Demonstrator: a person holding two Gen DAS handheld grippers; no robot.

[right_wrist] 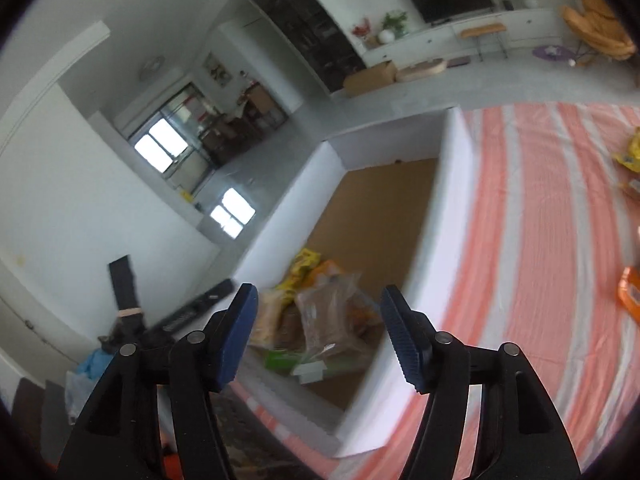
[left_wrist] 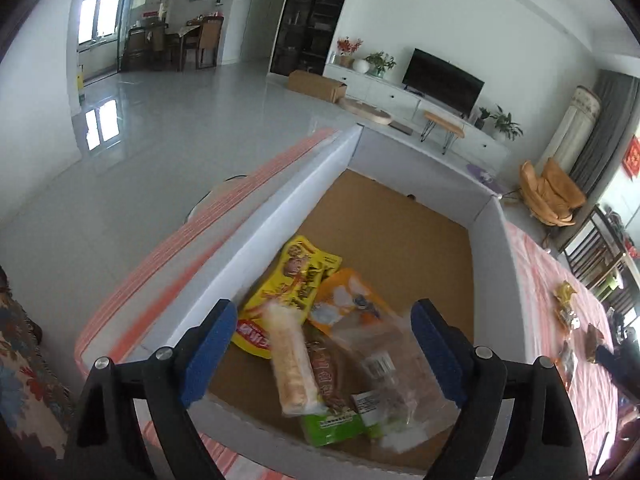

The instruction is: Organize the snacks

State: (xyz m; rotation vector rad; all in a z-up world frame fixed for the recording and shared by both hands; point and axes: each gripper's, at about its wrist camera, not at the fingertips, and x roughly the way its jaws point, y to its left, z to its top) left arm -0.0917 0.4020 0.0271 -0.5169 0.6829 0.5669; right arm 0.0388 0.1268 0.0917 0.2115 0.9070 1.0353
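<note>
A white-walled box (left_wrist: 280, 216) with a brown cardboard floor stands on the striped table. In its near corner lie a yellow pack (left_wrist: 296, 280), an orange pack (left_wrist: 348, 300), a long pale cracker pack (left_wrist: 290, 360), a clear bag (left_wrist: 384, 364) and a green-edged pack (left_wrist: 332, 424). My left gripper (left_wrist: 324, 312) hangs above this pile, open, its blue pads touching nothing. The cracker pack and clear bag look blurred. My right gripper (right_wrist: 320, 294) is open too, over the box (right_wrist: 444, 200) from its near side, with the clear bag (right_wrist: 332, 316) lying below the jaws.
A pink-and-white striped cloth (right_wrist: 540, 240) covers the table to the right of the box. Loose snacks lie there: several small packs (left_wrist: 568, 308), an orange pack (right_wrist: 630, 292) and a yellow one (right_wrist: 632, 152). The table edge and grey floor are left of the box.
</note>
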